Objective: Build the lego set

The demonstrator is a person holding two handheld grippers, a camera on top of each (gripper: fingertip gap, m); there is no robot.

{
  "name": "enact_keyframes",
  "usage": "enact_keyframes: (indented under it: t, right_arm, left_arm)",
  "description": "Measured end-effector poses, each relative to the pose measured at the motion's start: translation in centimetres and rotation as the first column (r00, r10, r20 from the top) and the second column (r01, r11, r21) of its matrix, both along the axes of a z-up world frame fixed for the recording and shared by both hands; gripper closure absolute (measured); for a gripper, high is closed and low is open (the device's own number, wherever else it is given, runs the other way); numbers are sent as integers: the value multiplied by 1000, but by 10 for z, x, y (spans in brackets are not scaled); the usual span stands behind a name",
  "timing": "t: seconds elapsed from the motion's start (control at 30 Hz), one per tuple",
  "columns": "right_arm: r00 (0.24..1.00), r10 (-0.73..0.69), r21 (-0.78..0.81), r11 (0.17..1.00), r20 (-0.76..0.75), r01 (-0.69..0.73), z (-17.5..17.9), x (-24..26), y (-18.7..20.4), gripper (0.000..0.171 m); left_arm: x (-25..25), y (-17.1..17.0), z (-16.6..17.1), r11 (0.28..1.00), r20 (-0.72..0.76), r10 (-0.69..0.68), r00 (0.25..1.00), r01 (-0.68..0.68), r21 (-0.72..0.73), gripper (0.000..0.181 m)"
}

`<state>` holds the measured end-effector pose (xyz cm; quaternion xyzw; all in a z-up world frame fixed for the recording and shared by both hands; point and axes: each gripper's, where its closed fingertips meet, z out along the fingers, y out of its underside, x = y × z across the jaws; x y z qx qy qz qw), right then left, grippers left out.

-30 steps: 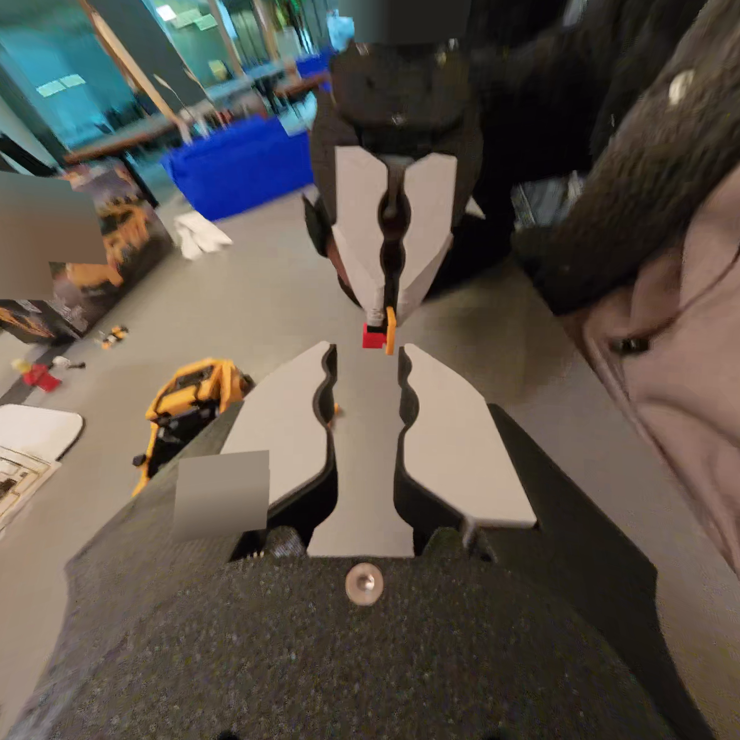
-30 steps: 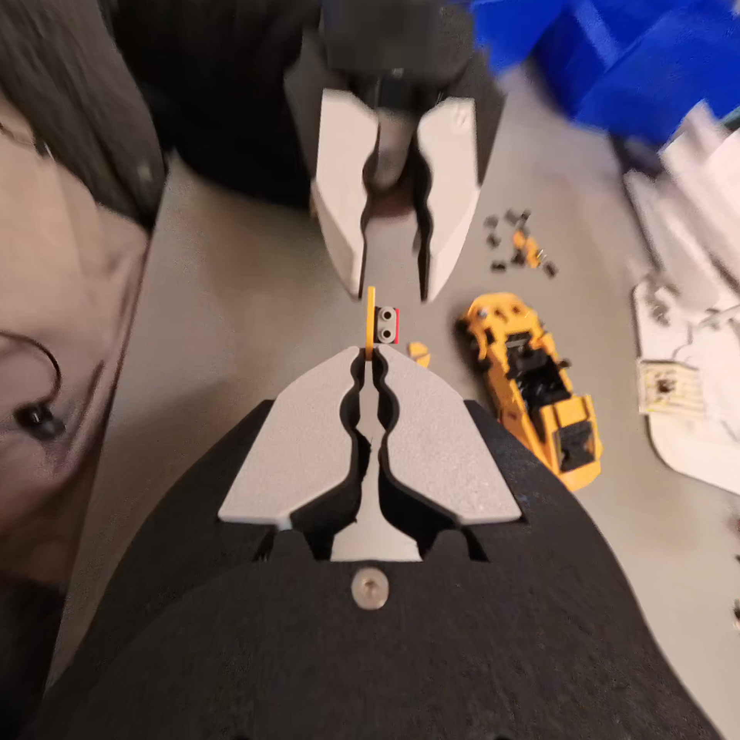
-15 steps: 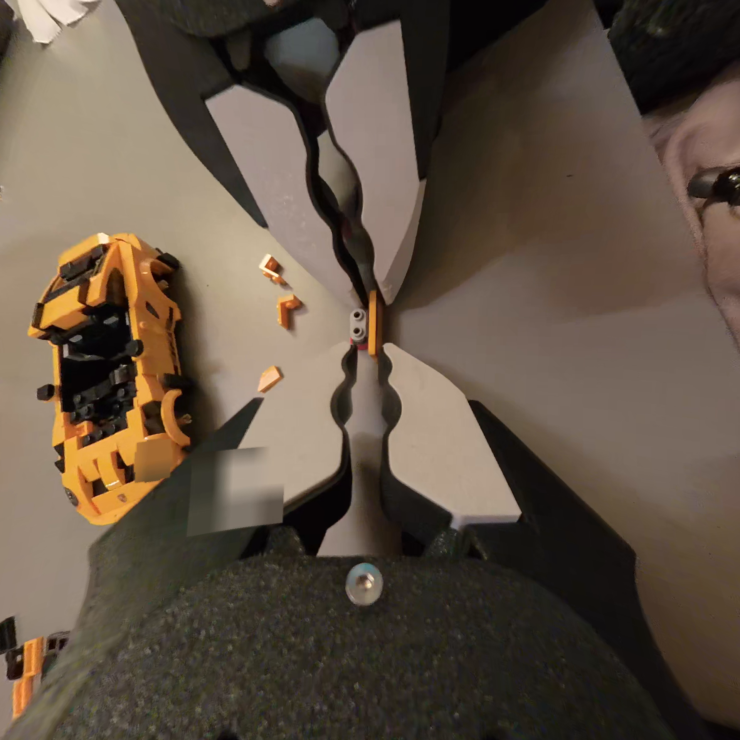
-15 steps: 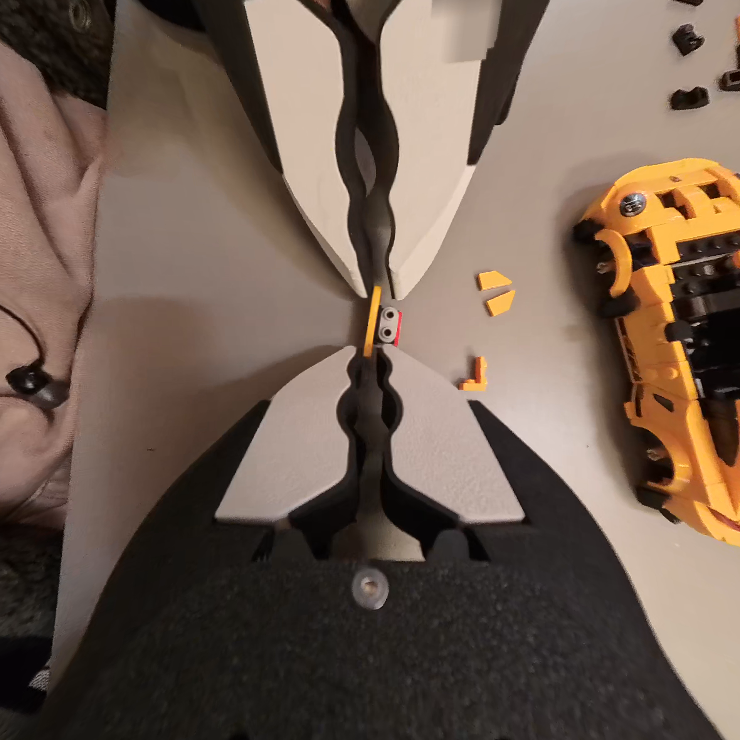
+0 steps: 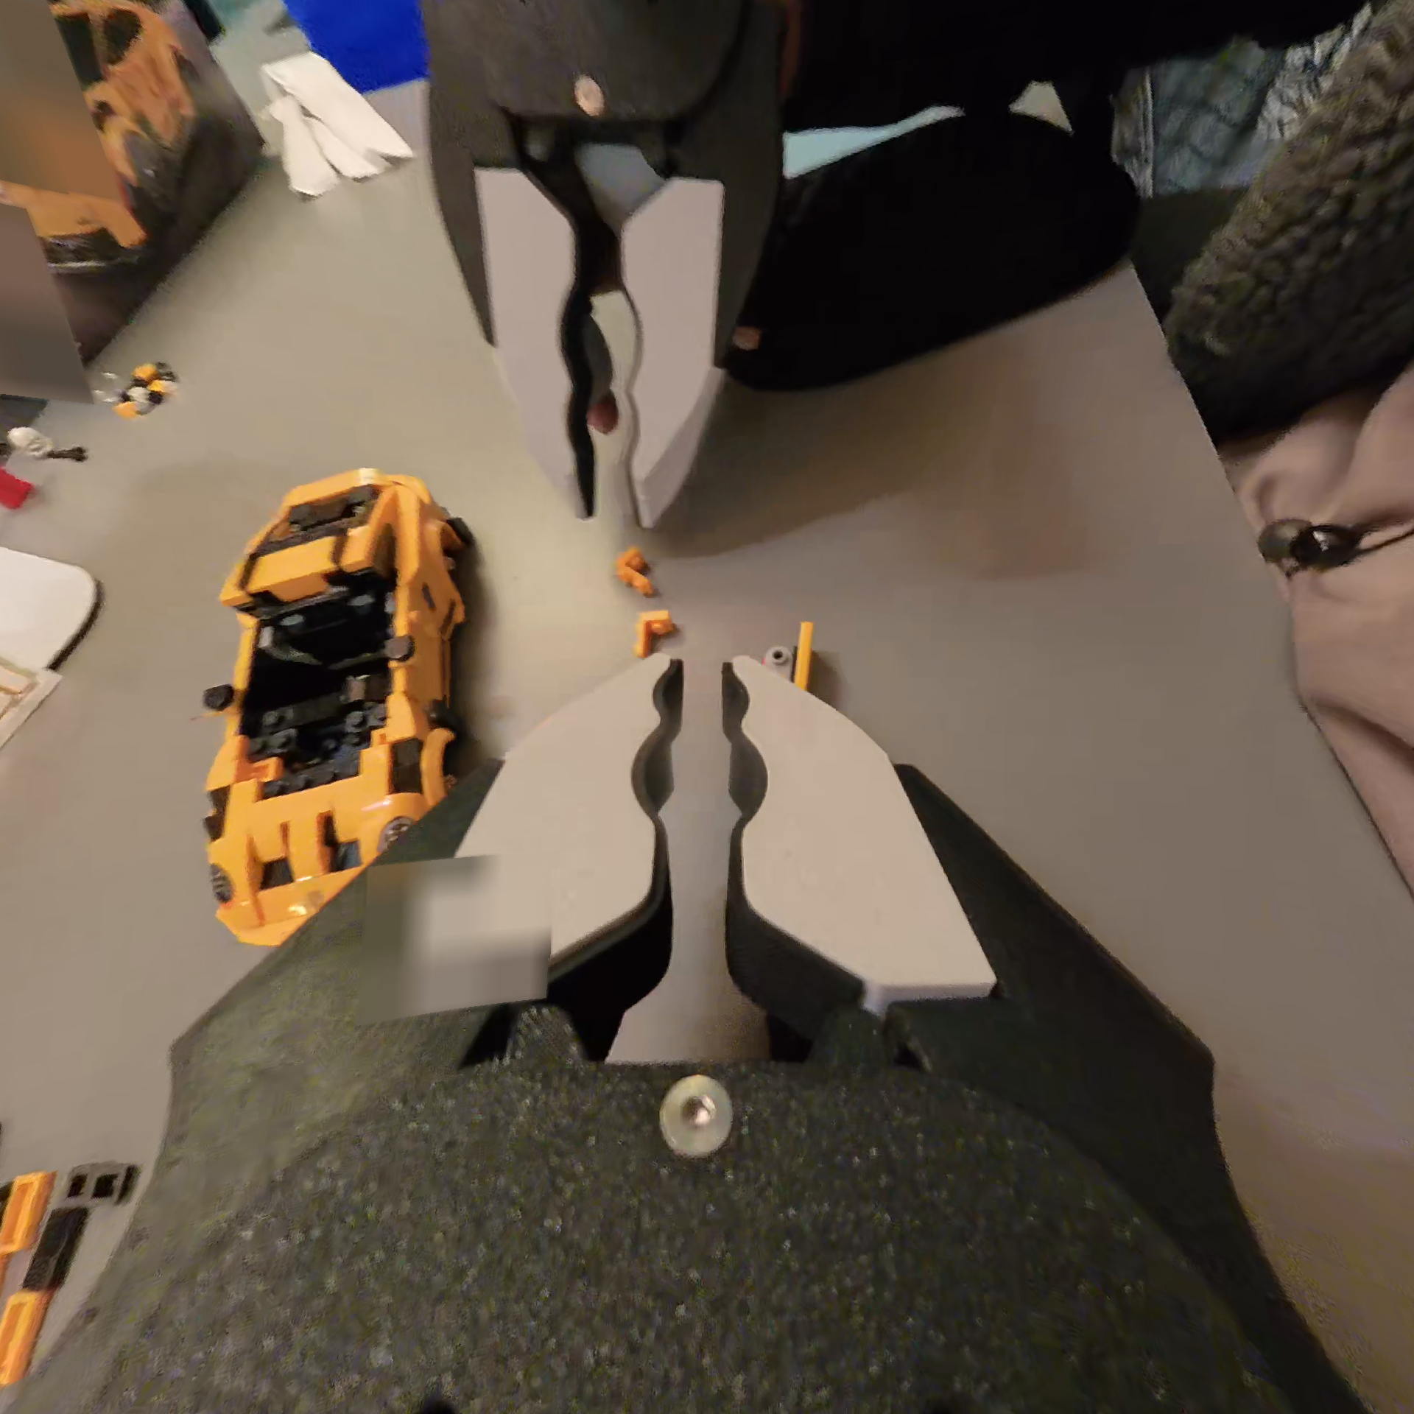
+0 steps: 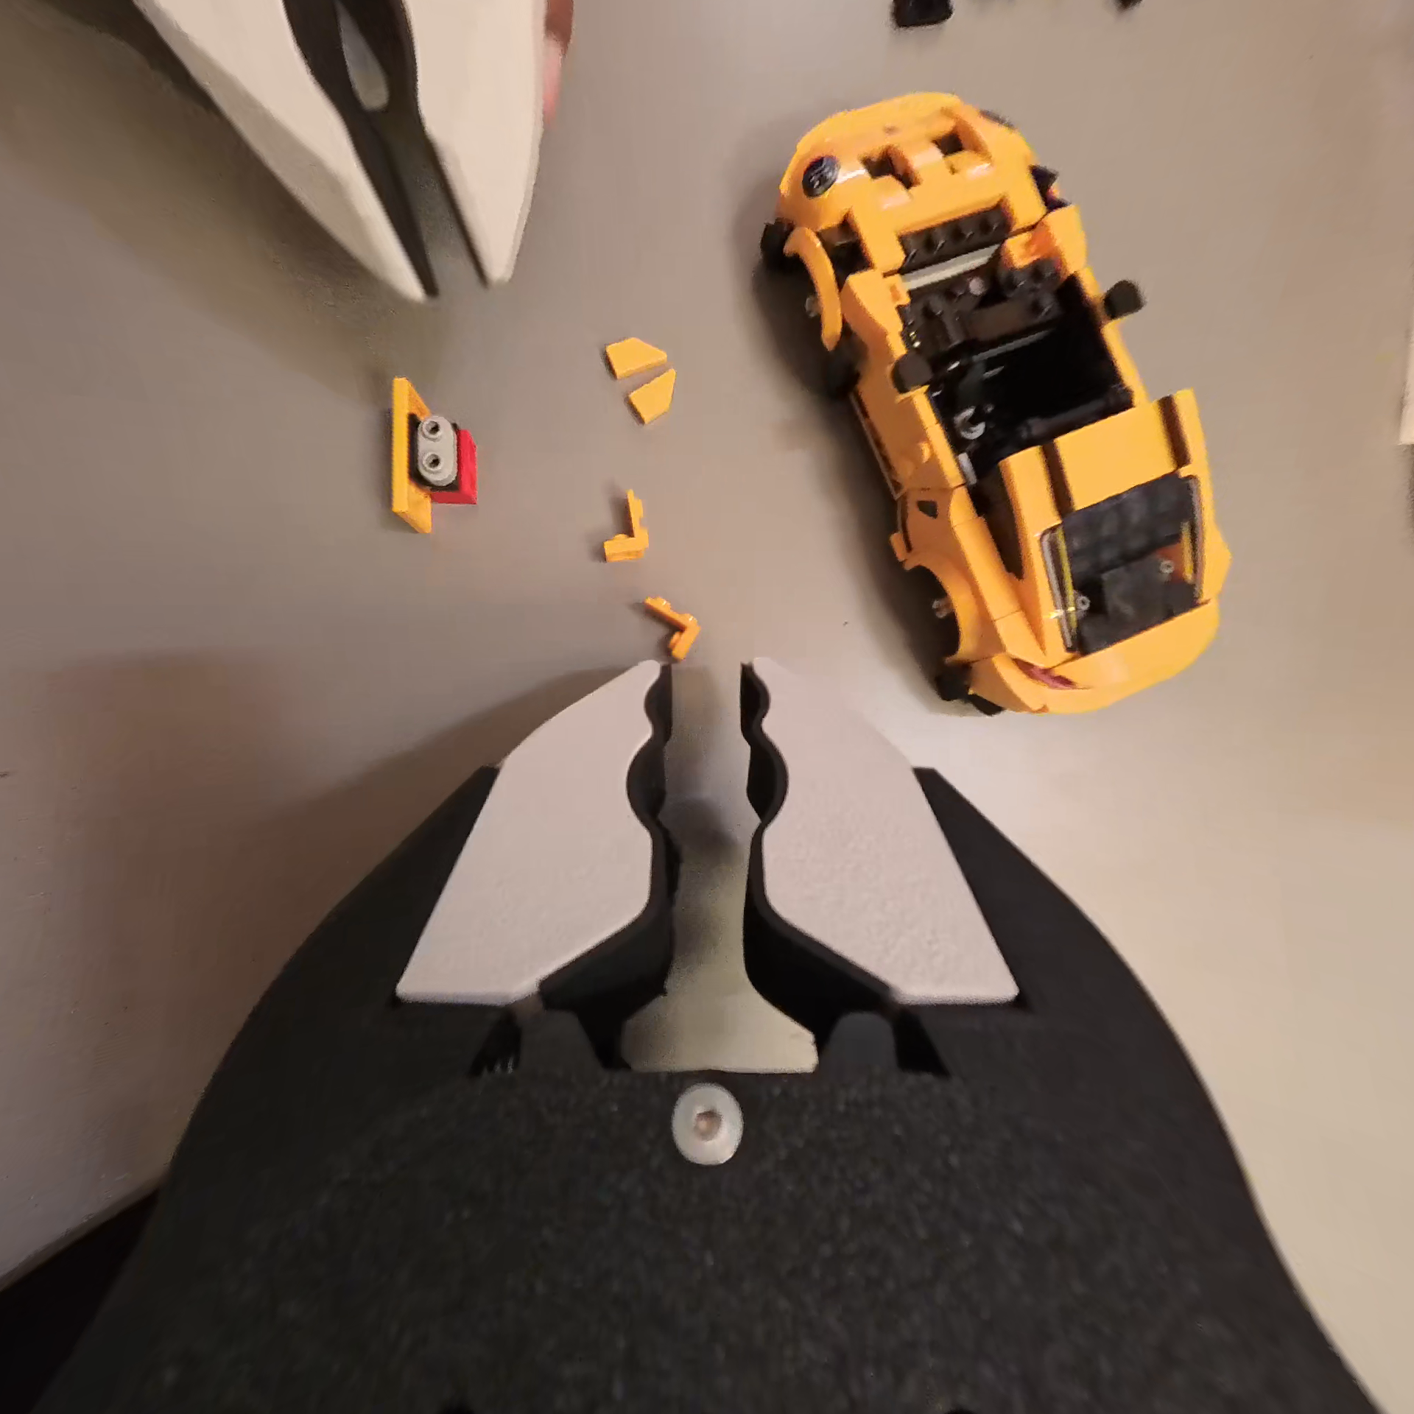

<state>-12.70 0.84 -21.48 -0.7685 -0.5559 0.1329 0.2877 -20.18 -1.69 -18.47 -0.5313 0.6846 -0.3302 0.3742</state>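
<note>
Both claws hang over the grey desk [image 6: 229, 689] with nothing in them. The left claw [image 5: 700, 667] has its jaws a narrow gap apart, tips just above the desk. The right claw [image 6: 705, 667] is likewise narrowly parted and empty.

The small sub-assembly [image 6: 428, 457], an orange plate with a grey two-stud piece and a red brick fixed to it, lies loose on the desk, well to the left of the yellow-orange lego car [image 6: 1002, 398] as the right wrist view shows it. In the left wrist view the same piece [image 5: 796, 659] lies just beside the left claw's right fingertip, touching neither claw.

Between the sub-assembly and the car lie two small orange wedge tiles [image 6: 643, 379] and two orange corner pieces [image 6: 629, 535], the nearer one just ahead of the right claw's tips. The car rests with its roof off, its black interior open. Beyond the car, away from the claws, stands the set's box [image 5: 145, 153], with white paper [image 5: 329, 130] beside it.
</note>
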Motion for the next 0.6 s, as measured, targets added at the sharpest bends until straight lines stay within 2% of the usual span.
enact_keyframes:
  t: [0.17, 0.4, 0.6]
  right_arm:
    - [1000, -10, -12, 1000, 4, 10, -7, -3, 0, 154]
    - [1000, -12, -13, 1000, 14, 12, -13, -6, 0, 169]
    - [1000, -17, 18, 1000, -9, 17, 0, -9, -5, 169]
  left_arm:
    - [-2, 11, 13, 998, 72, 57, 996, -54, -42, 177]
    - [-4, 17, 15, 996, 81, 82, 993, -78, -48, 180]
    - [-4, 20, 15, 995, 85, 100, 991, -98, -25, 181]
